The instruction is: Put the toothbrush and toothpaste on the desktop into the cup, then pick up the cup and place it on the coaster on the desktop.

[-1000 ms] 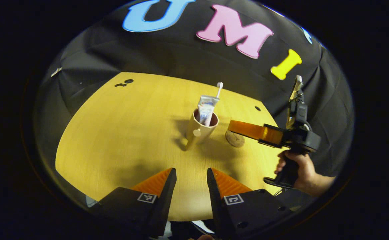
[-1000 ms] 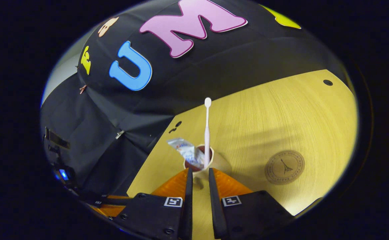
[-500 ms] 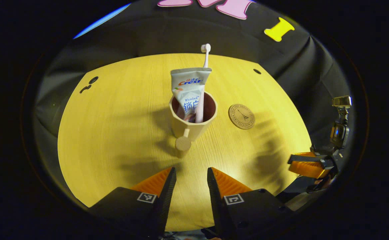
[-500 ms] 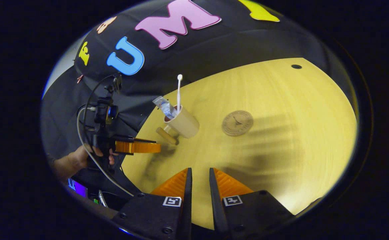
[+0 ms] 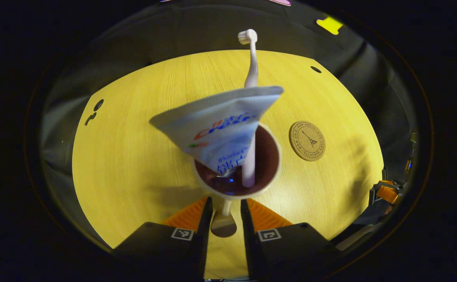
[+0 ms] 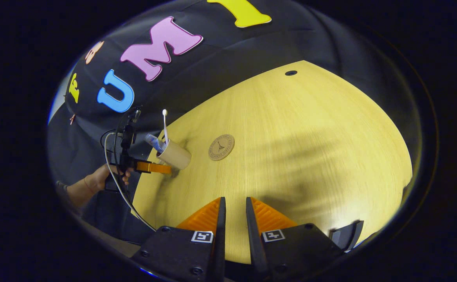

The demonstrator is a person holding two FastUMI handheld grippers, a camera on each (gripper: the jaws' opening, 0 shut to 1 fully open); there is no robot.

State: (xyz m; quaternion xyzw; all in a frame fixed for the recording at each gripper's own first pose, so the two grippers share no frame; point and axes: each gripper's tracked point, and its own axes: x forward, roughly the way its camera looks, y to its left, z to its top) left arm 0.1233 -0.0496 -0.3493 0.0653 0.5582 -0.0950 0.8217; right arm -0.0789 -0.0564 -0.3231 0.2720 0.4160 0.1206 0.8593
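1. The cup (image 5: 236,184) is my main worry. It stands on the surface (image 5: 134,156) with the toothpaste (image 5: 218,127) and toothbrush (image 5: 250,78) already inside, and both stick out well above the rim, so I judge it top-heavy. Its handle (image 5: 223,223) sits between the fingers of my left tongs (image 5: 223,213), which are spread just wider than the handle; I see slim gaps on both sides, so nothing is pinched yet.
2. If I close on the knob end alone, the cup could swing or tip as I lift it, and the load would spill out.
3. The toothpaste leans toward 10 o'clock over the rim, so I judge a jerky lift could flip it out.
4. The toothbrush stands nearly upright, its head at 12 o'clock, and could rattle loose in a tilted carry.
5. The coaster (image 5: 307,135) lies at about 2 o'clock from the cup, near but apart; I think a low carry could clip its edge and shove it.
6. In the left gripper view, the cup is just ahead of the left tongs at 12 o'clock, its rim touching the view of the fingertips.
7. In the right gripper view, my right tongs (image 6: 233,205) are nearly pressed together, holding nothing, with the cup well apart at 10 o'clock.
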